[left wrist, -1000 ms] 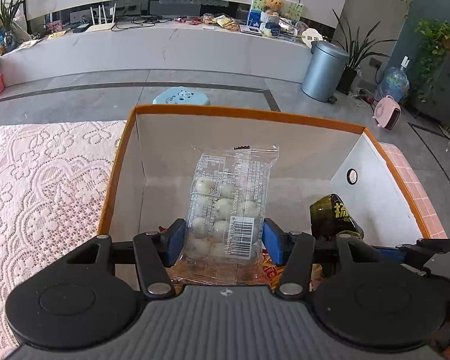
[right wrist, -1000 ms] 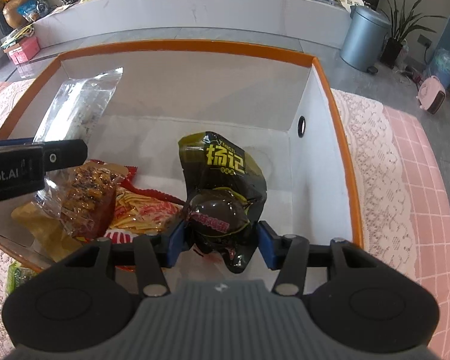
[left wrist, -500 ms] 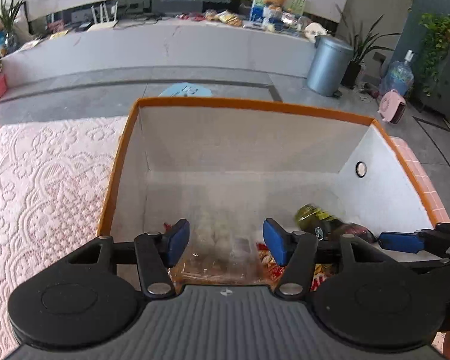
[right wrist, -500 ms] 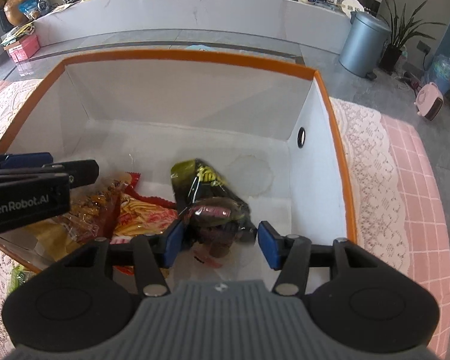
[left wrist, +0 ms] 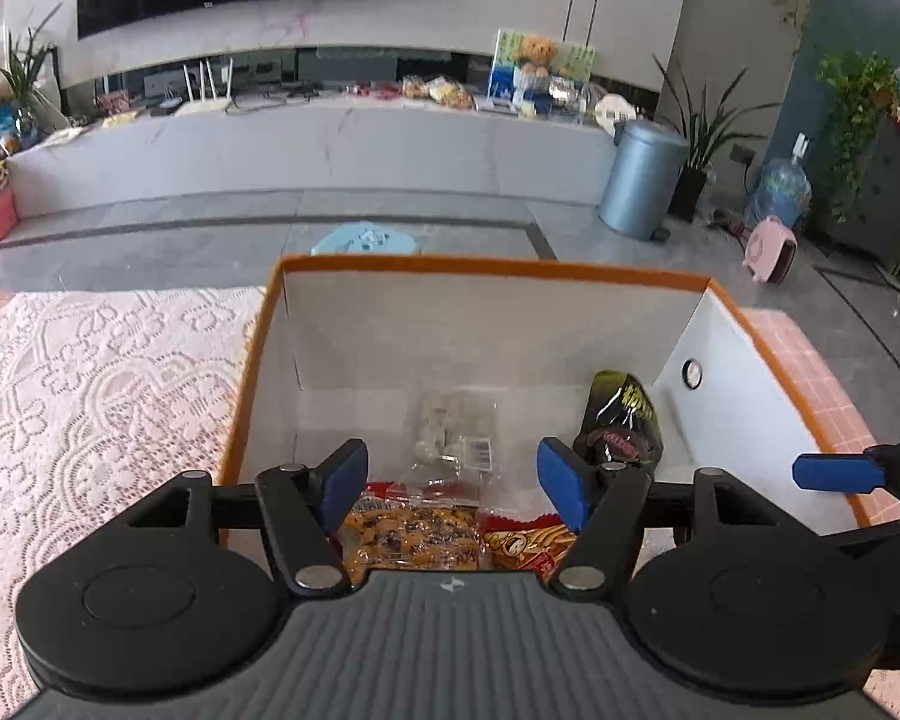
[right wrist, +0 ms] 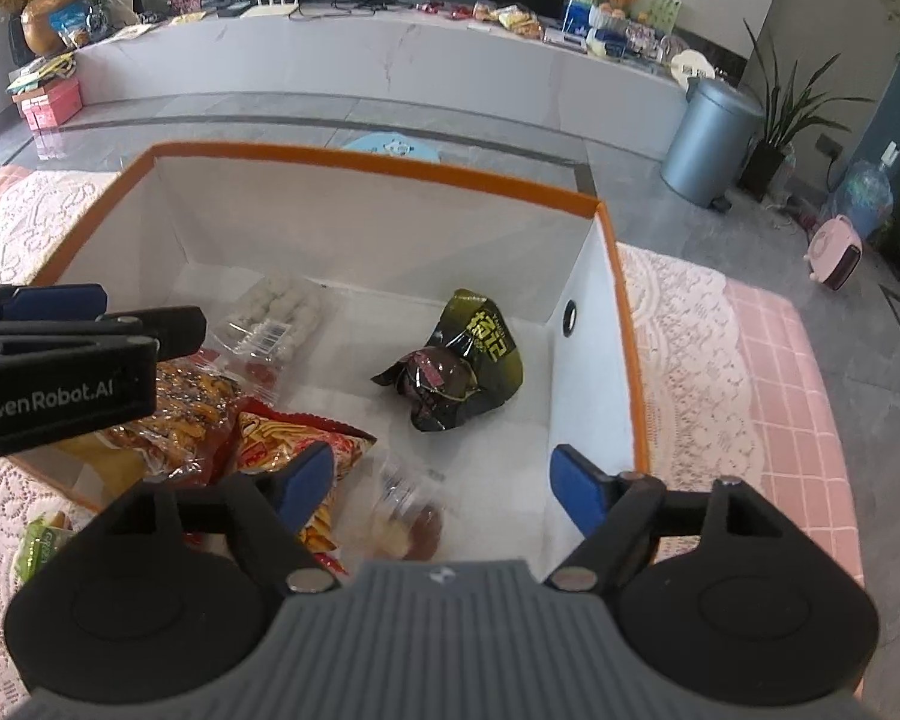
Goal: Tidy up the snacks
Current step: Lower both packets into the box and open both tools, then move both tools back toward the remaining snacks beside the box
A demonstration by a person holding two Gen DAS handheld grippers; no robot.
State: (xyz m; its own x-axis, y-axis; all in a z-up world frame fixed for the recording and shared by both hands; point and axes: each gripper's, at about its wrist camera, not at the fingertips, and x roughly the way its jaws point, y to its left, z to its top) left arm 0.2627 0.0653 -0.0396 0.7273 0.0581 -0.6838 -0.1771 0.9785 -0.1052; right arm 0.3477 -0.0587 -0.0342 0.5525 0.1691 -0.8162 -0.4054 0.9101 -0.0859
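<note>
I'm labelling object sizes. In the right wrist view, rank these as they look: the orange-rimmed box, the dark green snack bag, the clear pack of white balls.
1. orange-rimmed box, far the largest.
2 and 3. dark green snack bag and clear pack of white balls look alike; the pack is partly hidden, so I won't rank them.

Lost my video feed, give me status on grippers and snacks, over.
Left gripper and right gripper opening, nothing between jaws. Clear bag and dark packet lying in the box. Nothing in the way.
</note>
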